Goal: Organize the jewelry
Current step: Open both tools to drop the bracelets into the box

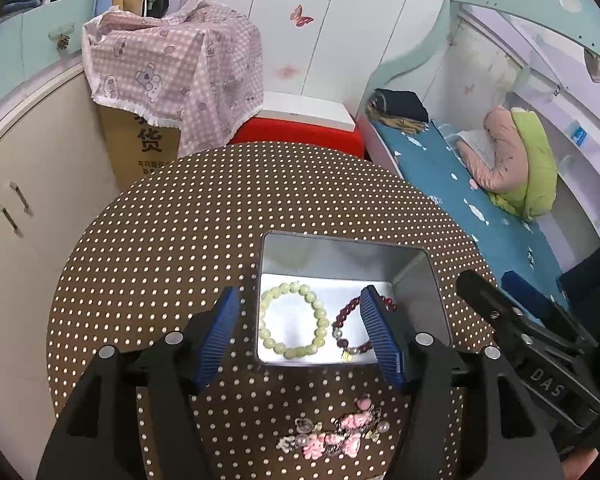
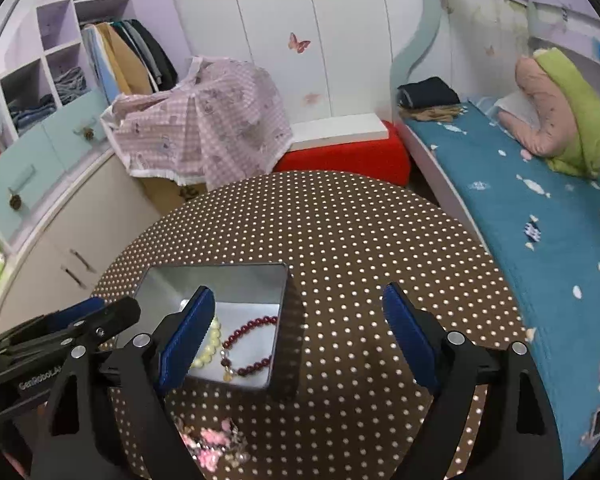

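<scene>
A shiny metal tin stands on the round dotted table. In it lie a pale green bead bracelet and a dark red bead bracelet. A pink charm bracelet lies on the cloth in front of the tin. My left gripper is open and empty, above the tin's near side. My right gripper is open and empty, over the table just right of the tin; it also shows in the left wrist view.
The brown dotted tablecloth covers the round table. A bed with a blue sheet runs along the right. A red stool, a cloth-covered carton and cupboards stand behind and left.
</scene>
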Demonstrator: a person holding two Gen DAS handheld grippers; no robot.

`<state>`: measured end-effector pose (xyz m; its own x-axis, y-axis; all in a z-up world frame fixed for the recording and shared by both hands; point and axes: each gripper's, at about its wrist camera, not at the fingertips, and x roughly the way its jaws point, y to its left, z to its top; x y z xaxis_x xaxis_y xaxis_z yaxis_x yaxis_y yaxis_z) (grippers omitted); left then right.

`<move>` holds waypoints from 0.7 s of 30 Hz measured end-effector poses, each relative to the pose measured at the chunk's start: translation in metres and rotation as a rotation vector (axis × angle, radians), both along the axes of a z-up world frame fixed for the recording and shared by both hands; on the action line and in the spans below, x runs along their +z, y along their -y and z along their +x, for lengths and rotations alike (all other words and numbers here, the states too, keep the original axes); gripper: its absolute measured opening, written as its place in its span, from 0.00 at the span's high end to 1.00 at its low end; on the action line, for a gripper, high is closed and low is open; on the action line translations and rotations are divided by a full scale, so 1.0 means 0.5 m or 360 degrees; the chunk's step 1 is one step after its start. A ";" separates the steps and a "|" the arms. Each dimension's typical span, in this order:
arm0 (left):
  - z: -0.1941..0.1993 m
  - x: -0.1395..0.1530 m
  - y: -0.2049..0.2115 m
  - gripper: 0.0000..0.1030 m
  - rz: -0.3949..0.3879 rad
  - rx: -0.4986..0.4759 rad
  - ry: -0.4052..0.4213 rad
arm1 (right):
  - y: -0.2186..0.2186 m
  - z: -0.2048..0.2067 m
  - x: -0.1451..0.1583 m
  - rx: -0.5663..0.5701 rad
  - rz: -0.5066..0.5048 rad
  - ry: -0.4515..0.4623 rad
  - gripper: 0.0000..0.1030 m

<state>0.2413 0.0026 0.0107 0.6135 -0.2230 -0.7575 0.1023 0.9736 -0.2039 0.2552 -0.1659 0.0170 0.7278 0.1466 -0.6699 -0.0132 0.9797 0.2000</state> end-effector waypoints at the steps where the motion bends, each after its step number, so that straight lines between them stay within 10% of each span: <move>1: -0.005 -0.001 -0.001 0.41 -0.0001 0.0001 -0.0003 | -0.002 -0.006 0.002 0.0005 -0.0005 0.0002 0.19; 21: -0.118 0.021 -0.024 0.41 0.0046 0.0043 0.0032 | -0.006 -0.120 0.032 0.0017 -0.0049 0.0043 0.17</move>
